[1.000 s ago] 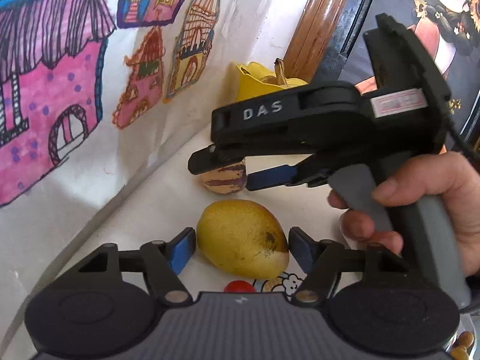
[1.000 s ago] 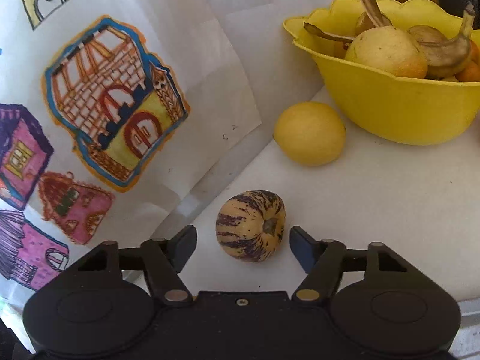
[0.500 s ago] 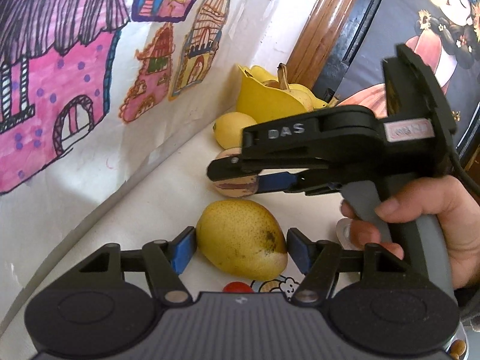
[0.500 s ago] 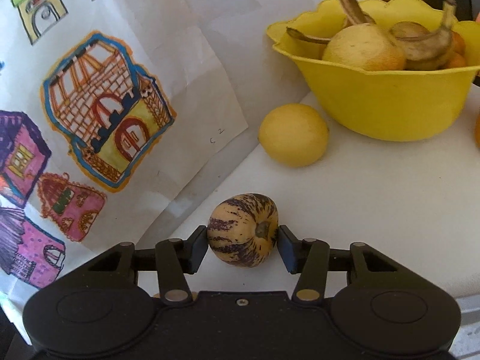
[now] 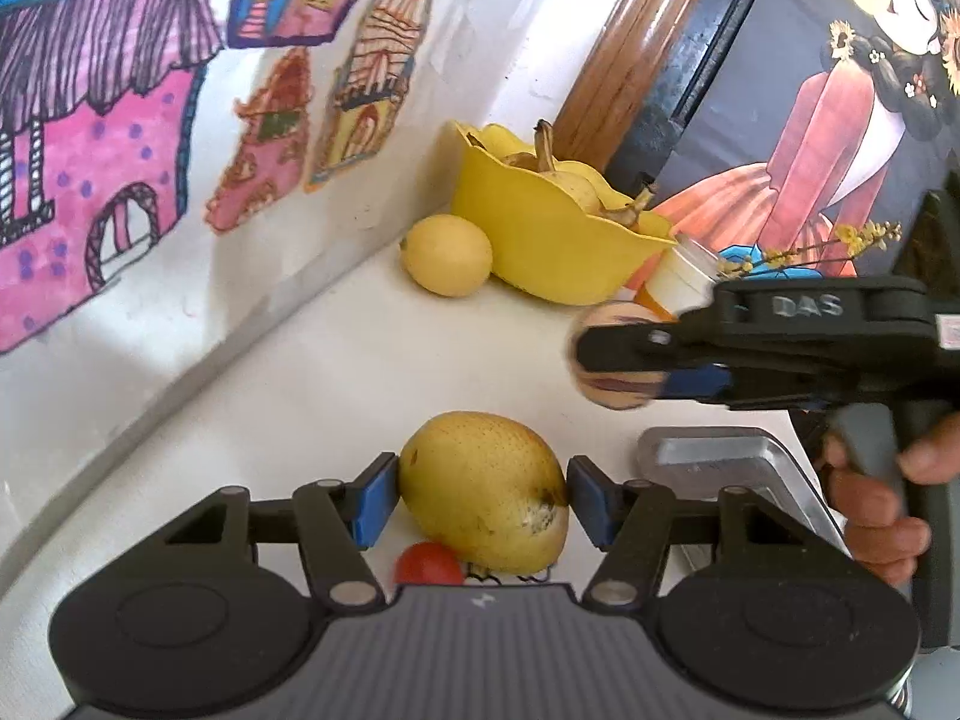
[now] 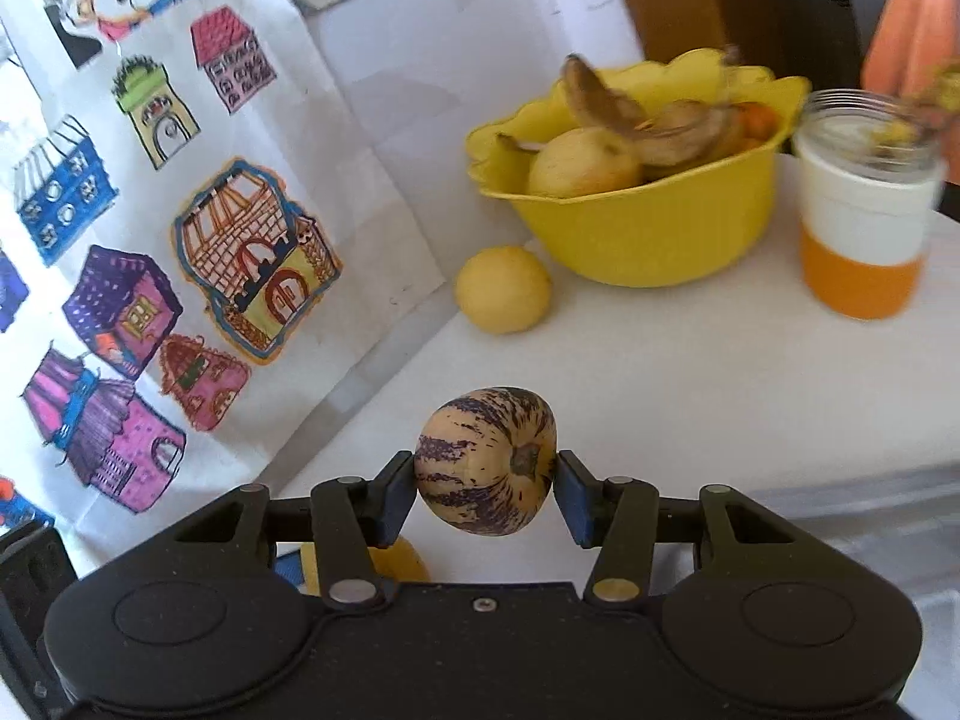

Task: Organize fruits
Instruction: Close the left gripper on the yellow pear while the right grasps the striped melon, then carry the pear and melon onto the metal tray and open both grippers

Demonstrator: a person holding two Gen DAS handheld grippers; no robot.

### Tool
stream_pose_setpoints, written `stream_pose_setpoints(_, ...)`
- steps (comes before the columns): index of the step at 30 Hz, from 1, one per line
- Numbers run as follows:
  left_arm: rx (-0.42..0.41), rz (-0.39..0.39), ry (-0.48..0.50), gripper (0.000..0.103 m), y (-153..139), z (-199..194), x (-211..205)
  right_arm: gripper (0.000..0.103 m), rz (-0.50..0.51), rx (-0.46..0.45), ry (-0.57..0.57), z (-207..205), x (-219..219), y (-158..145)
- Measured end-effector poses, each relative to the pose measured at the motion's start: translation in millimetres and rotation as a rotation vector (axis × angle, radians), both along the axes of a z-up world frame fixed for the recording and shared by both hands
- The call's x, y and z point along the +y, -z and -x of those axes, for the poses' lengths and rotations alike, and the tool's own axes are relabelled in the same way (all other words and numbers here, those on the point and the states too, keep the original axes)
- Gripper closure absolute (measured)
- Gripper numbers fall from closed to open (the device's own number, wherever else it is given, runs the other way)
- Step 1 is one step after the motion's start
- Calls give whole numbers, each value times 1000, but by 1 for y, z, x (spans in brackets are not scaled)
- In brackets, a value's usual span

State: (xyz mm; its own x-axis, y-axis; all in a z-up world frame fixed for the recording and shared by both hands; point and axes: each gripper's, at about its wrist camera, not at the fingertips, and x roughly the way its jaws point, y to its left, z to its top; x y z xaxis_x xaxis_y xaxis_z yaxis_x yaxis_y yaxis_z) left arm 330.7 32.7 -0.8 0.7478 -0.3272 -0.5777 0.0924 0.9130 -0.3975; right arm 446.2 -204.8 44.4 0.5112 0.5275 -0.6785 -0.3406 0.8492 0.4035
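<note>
My right gripper is shut on a purple-striped cream fruit and holds it above the white table; it also shows in the left wrist view. My left gripper has its blue pads against both sides of a yellow mango that rests on the table. A yellow bowl with several fruits and banana peel stands at the back, also in the left wrist view. A yellow lemon lies beside the bowl, seen too in the left wrist view.
A white and orange jar stands right of the bowl. A small red fruit lies under the left gripper. A grey metal box sits right of the mango. Painted paper covers the wall on the left.
My right gripper closed on the striped fruit and lifted it up and to the right. My left gripper's pads drew in to touch the mango.
</note>
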Motion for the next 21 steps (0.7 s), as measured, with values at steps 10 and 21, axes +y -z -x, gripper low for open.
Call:
stream_pose_setpoints(10,-6,33,-2,39,-18,5,-30,51,-19,-5,46,50,-52,-13)
stream_pose_setpoints(21,-12,34,92,40,-30,1,-98,51,57,-12,89,92,-120,7)
